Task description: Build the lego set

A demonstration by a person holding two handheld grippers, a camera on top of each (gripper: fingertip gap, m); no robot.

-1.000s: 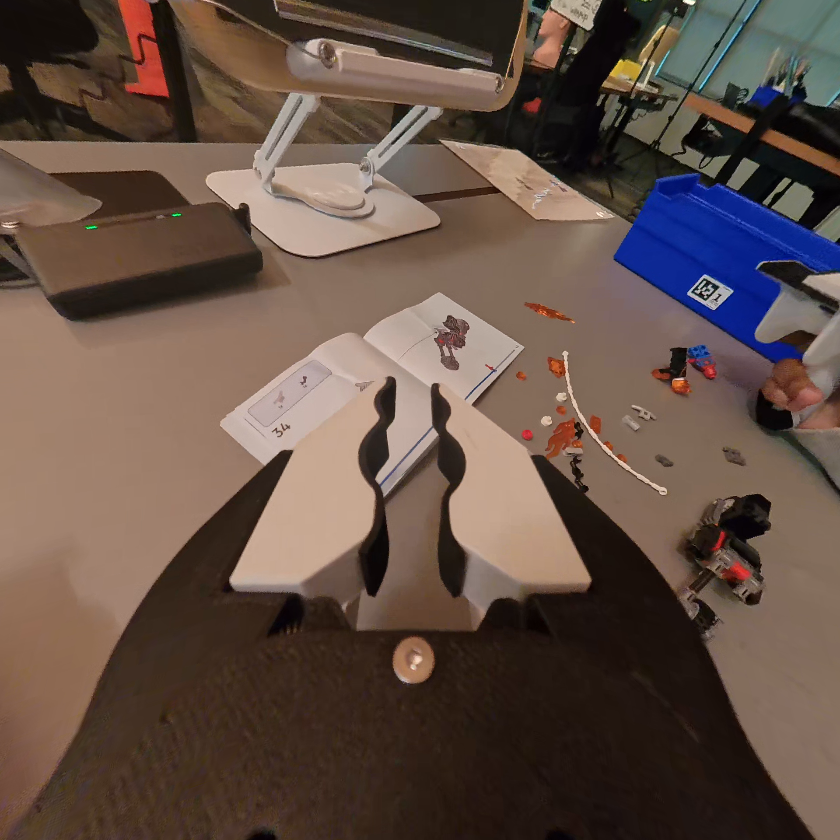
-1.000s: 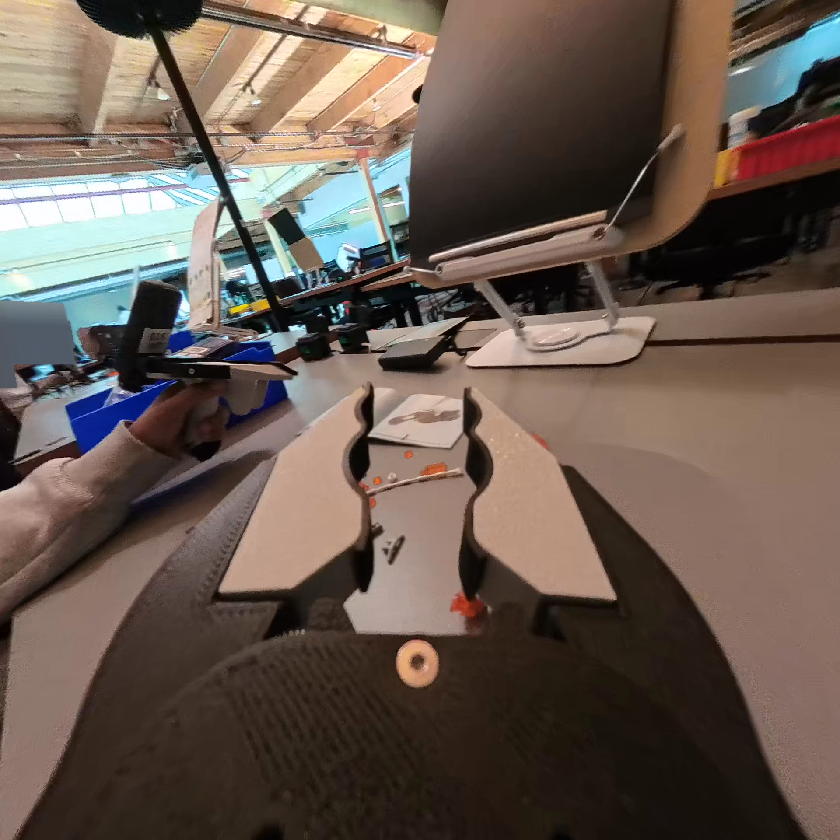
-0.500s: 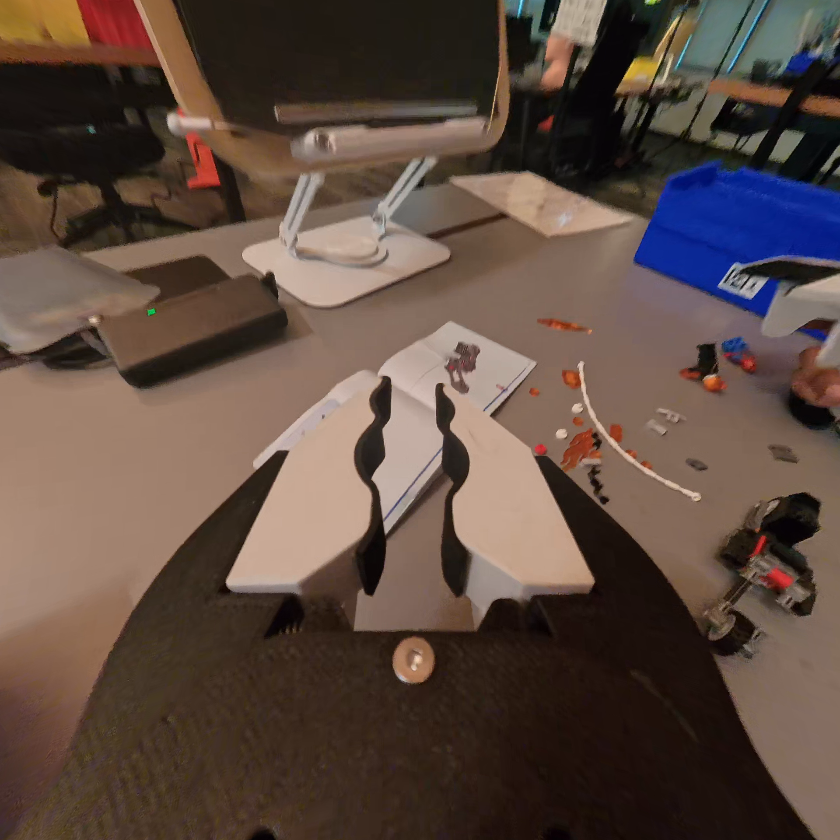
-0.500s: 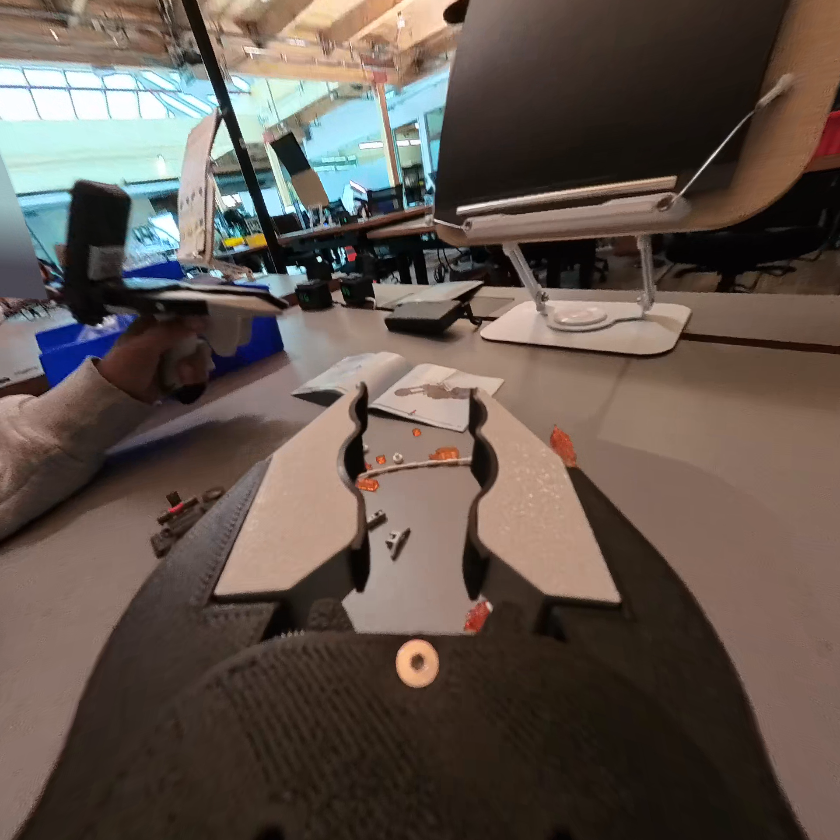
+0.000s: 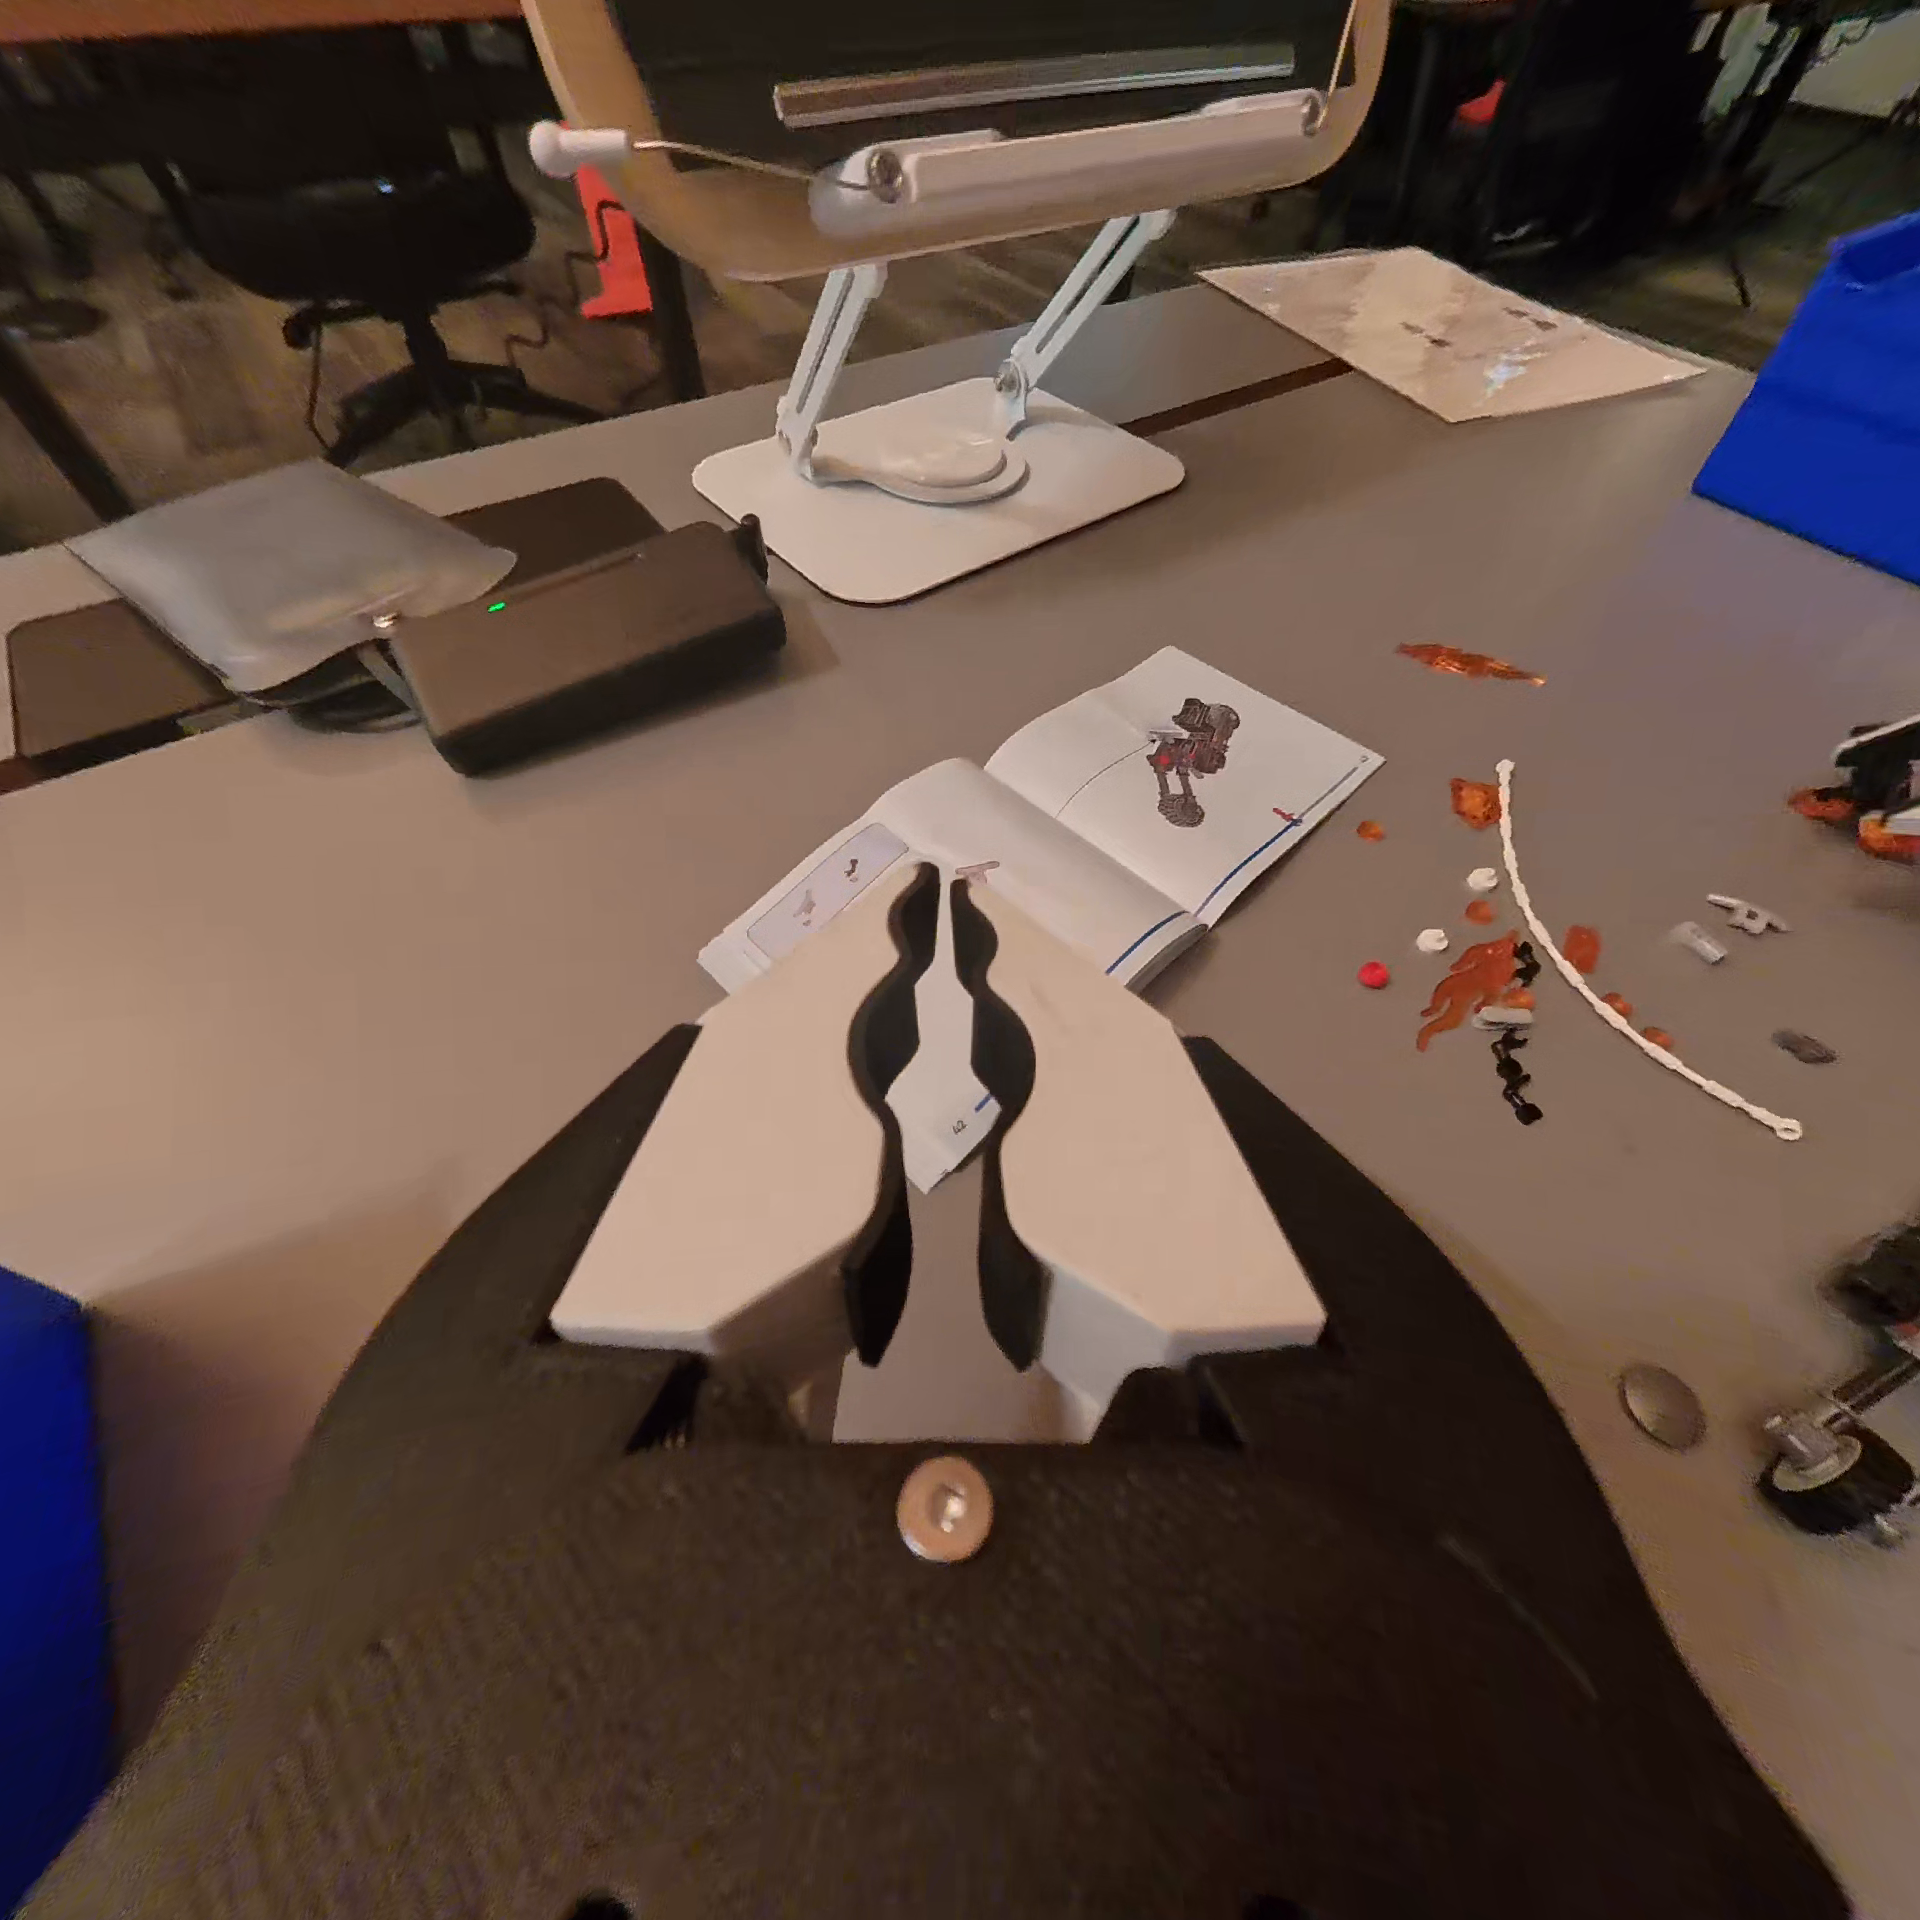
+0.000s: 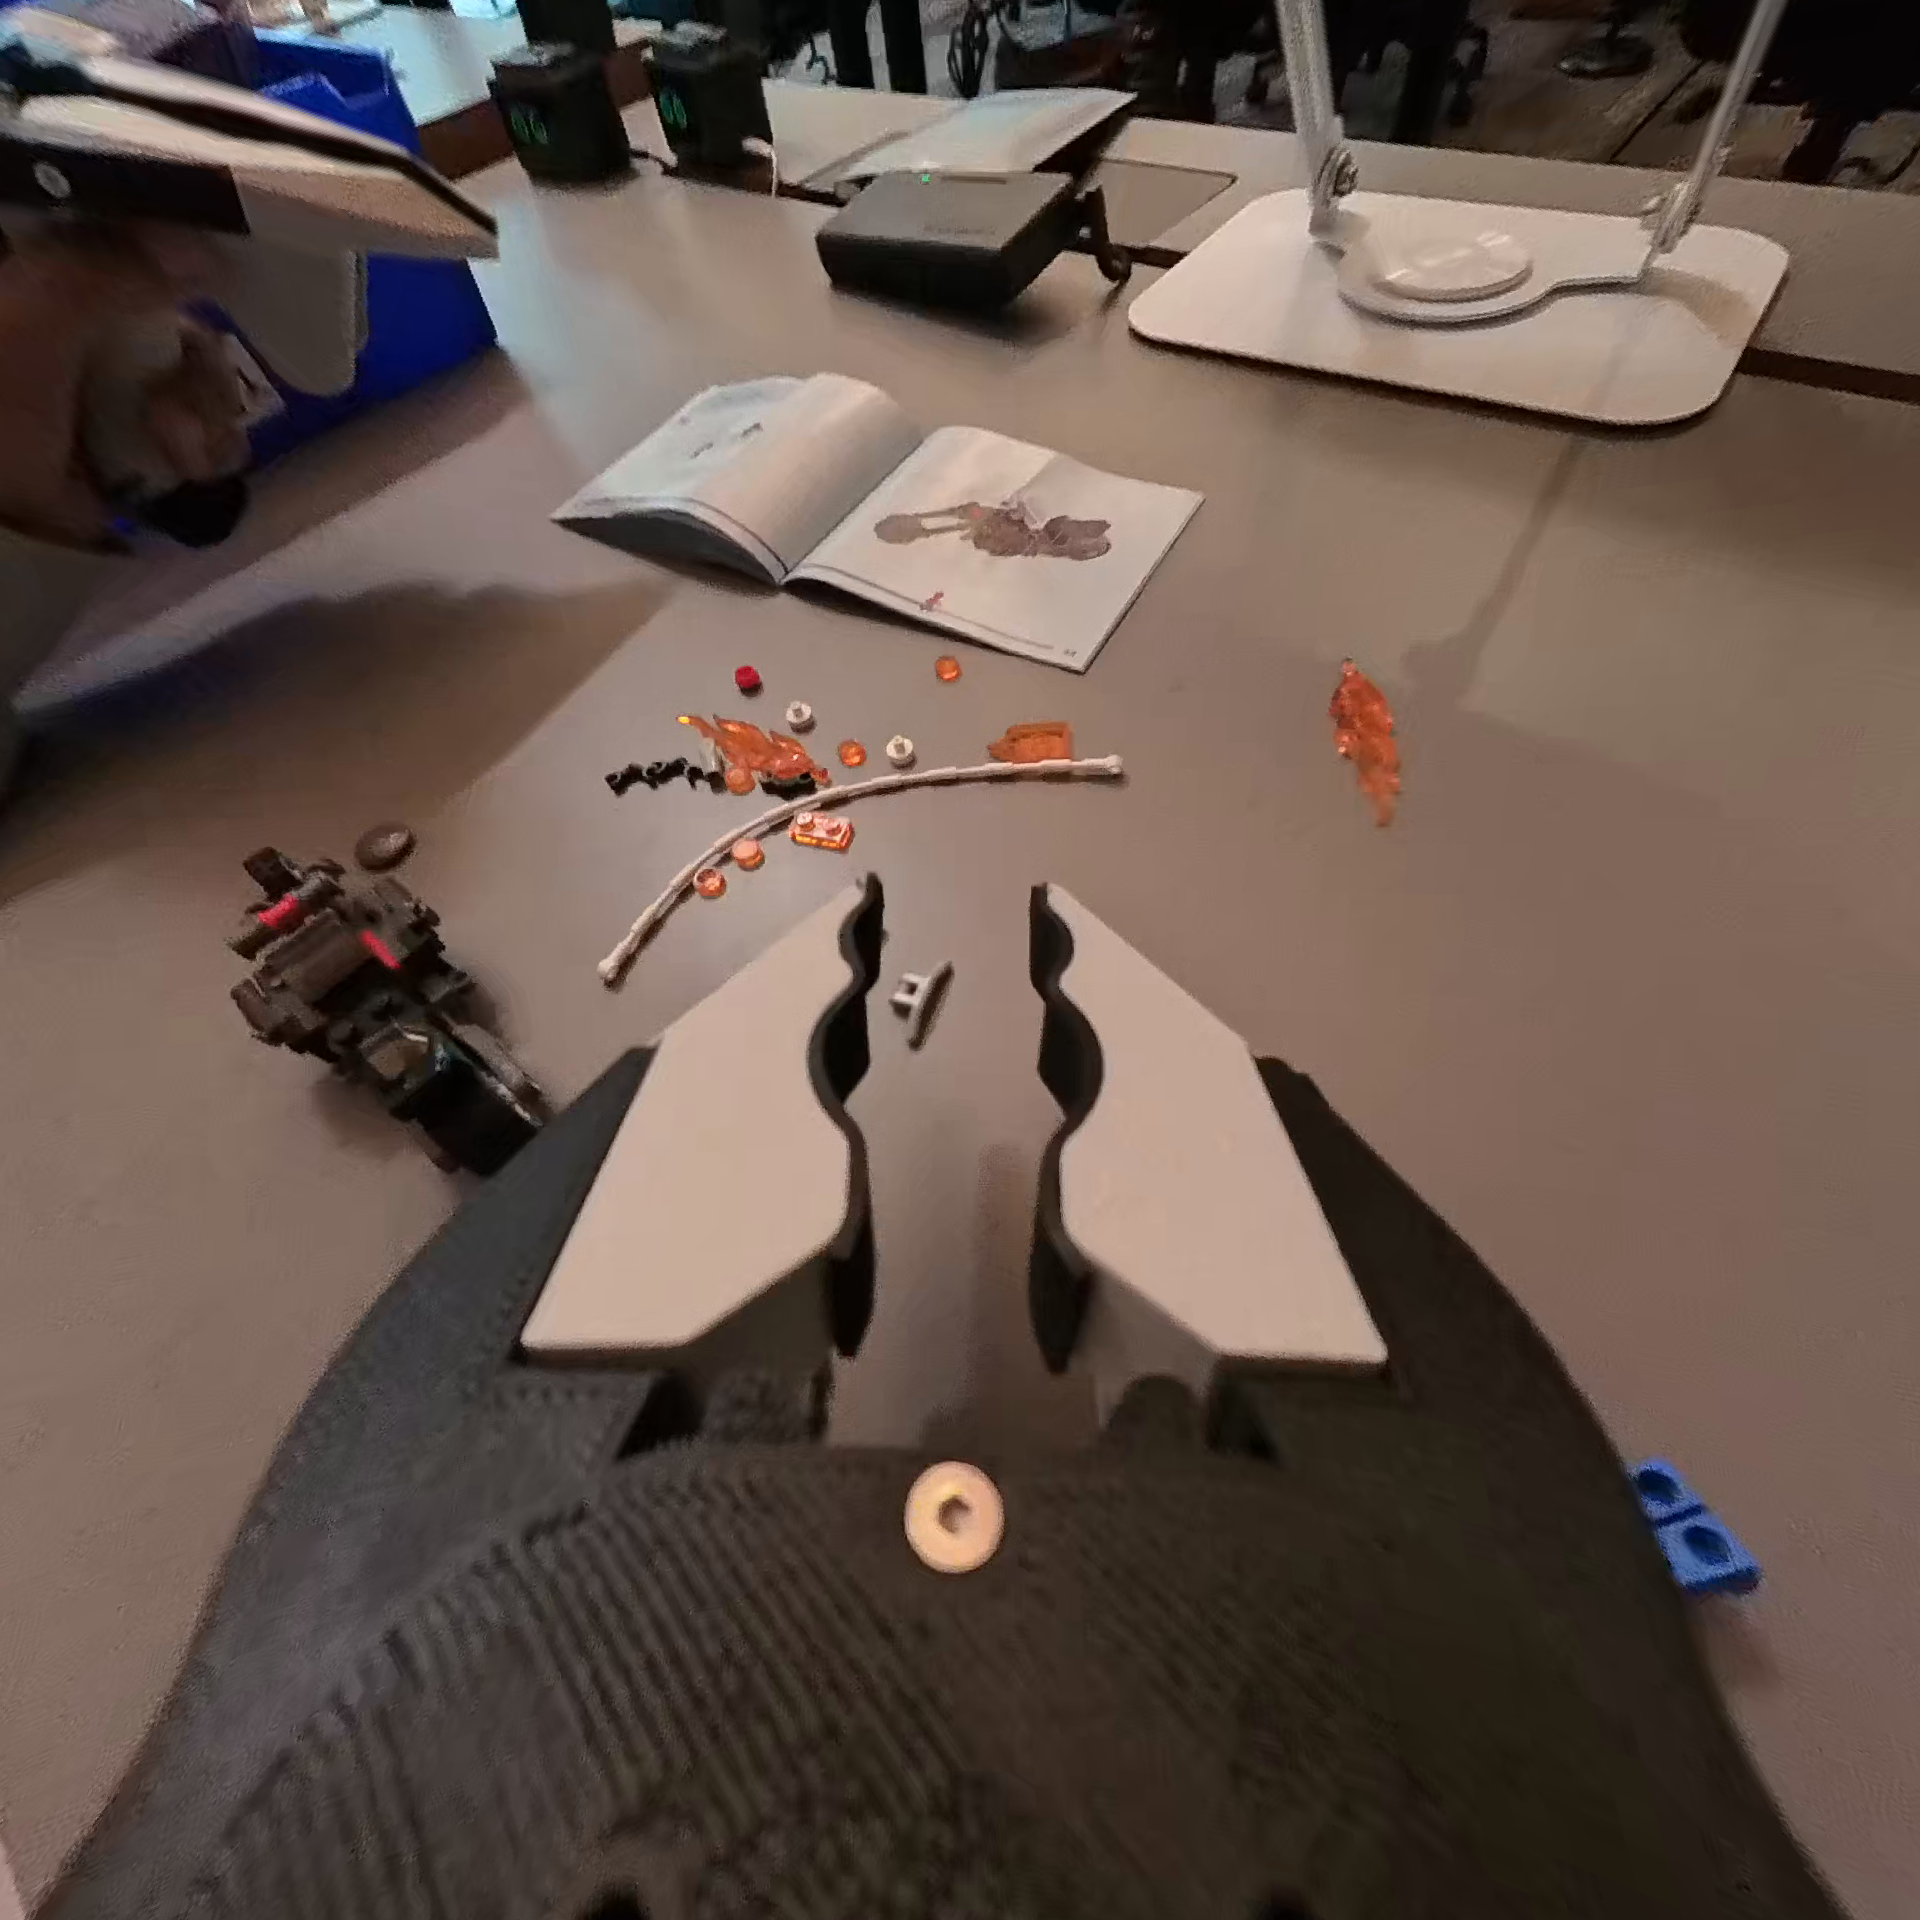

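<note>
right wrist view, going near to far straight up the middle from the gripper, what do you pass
right gripper → small grey piece between its fingers → white chain → open booklet → black box

Big grey table (image 5: 312, 987) under warm, dim light. Behind it there's a wood-look floor (image 5: 208, 343) and a black office chair (image 5: 364, 239). A white stand (image 5: 935, 478) sits on the table, with a blue bin (image 5: 1829, 436) off to the side.
</note>
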